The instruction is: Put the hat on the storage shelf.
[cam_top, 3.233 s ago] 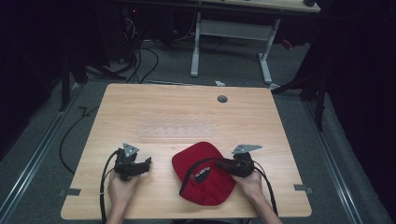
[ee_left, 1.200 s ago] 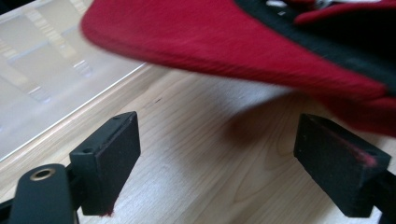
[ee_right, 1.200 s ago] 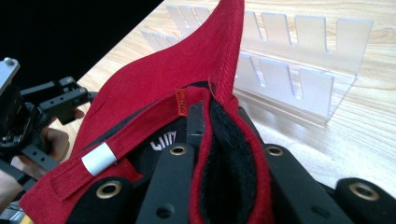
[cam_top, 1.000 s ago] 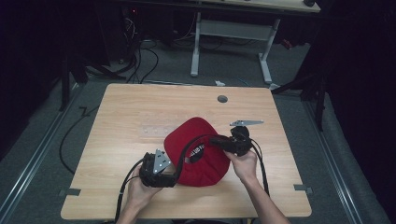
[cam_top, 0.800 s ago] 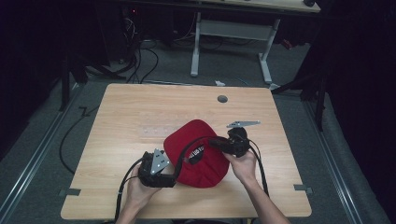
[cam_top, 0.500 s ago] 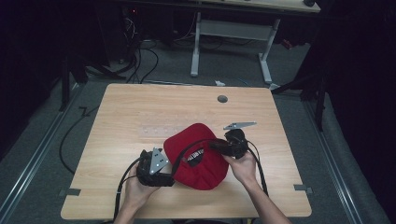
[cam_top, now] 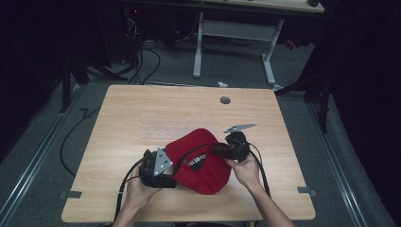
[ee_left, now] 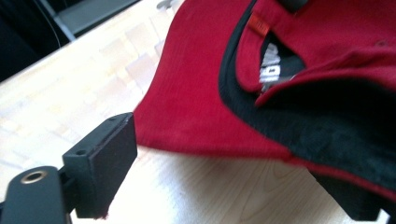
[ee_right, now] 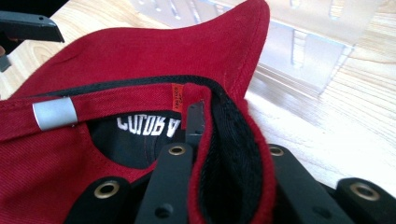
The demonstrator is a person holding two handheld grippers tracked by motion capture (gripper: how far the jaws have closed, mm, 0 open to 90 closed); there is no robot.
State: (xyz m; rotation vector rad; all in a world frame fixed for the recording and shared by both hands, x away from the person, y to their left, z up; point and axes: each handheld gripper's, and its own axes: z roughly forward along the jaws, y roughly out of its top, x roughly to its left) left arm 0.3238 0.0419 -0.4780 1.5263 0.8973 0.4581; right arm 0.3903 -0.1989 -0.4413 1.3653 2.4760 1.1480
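The right gripper is clamped on the rim of the red cap, which lies mid-table, brim pointing away from the person. The left gripper sits at the cap's near-left edge, one jaw beside it; its opening I cannot tell. A clear plastic rack lies beyond on the table

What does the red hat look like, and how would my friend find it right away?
Look at the wooden table, at the near middle between the person's two hands. The red cap lies there with its black lining showing; the right gripper pinches its rim. It is the one soft red thing beside the black grippers, with a silver strap clip.
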